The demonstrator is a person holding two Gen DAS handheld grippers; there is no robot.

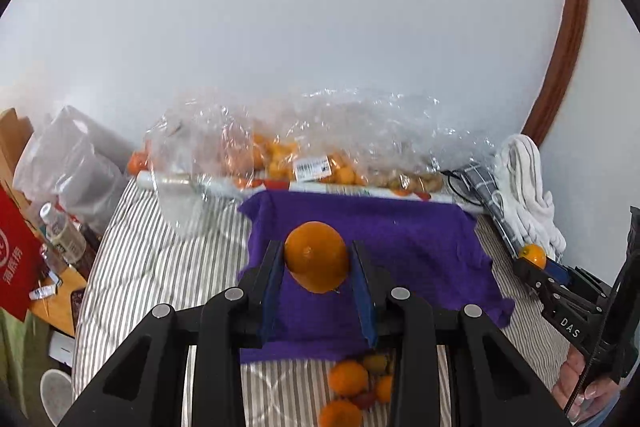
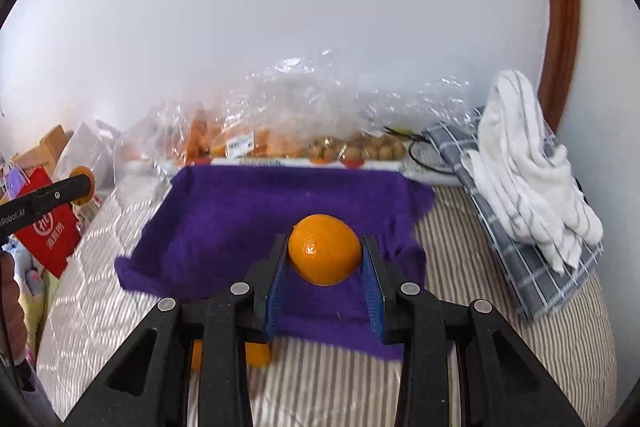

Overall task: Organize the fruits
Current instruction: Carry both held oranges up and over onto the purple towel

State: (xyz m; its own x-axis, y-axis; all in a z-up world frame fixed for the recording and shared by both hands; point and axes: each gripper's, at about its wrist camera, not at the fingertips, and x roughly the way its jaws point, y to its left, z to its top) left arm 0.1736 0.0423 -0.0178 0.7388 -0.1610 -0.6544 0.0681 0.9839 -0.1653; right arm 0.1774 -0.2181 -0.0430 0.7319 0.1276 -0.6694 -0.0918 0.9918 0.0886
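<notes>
Striped bedcover against a white wall, purple towel spread mid-bed. Your left gripper is clamped on an orange above the towel; your right gripper pinches a second orange, also over it. Likely the placing step: lower and release onto bare purple, plenty free. Keep clear of the towel's near edge and the loose fruit pile below.

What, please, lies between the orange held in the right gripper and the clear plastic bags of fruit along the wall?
Only the purple towel, spread bare on the striped bed, as the right wrist view shows.
</notes>
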